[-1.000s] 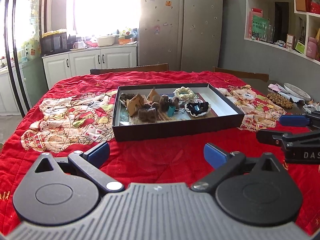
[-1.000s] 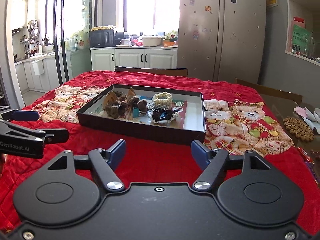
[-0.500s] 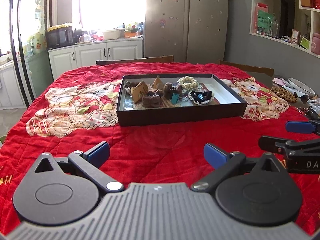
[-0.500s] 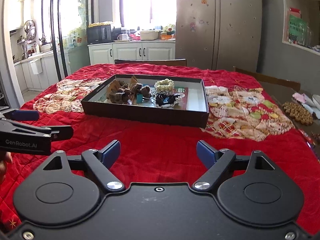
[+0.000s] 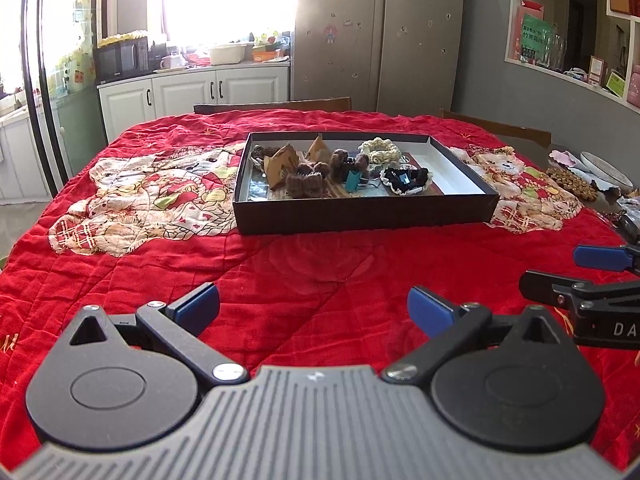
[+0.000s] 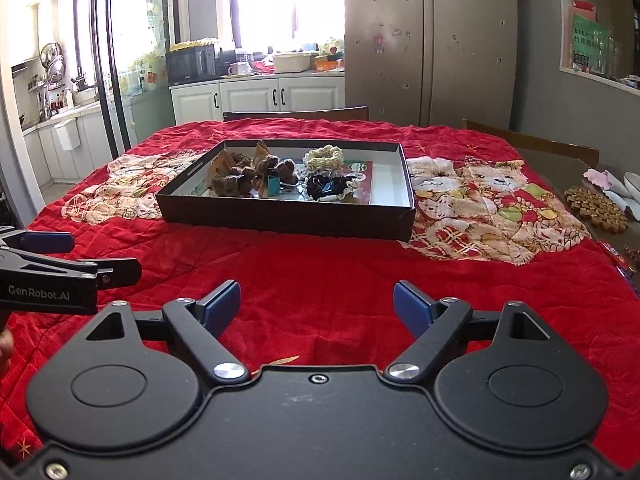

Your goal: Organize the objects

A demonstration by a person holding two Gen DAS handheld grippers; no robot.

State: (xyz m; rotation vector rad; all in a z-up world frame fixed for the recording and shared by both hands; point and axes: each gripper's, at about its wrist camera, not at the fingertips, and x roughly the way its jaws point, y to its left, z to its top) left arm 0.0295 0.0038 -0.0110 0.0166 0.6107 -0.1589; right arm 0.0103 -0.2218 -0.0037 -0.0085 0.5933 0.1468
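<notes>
A dark shallow box [image 5: 366, 214] sits in the middle of the table on a red quilt [image 5: 280, 272]. Inside it, toward the left, lie brown fuzzy hair ties [image 5: 306, 180], a cream scrunchie [image 5: 379, 149] and a black scrunchie [image 5: 406, 179]. The left gripper [image 5: 313, 309] and the right gripper [image 6: 317, 305] hang near us over the quilt, both wide open and holding nothing.

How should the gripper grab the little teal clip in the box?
Probably from above: the teal clip stands among brown fuzzy hair ties inside the dark box, whose wall blocks a low approach. Pinch its flat sides near the top, where it pokes clear of its neighbours. The right gripper is open and empty.
</notes>
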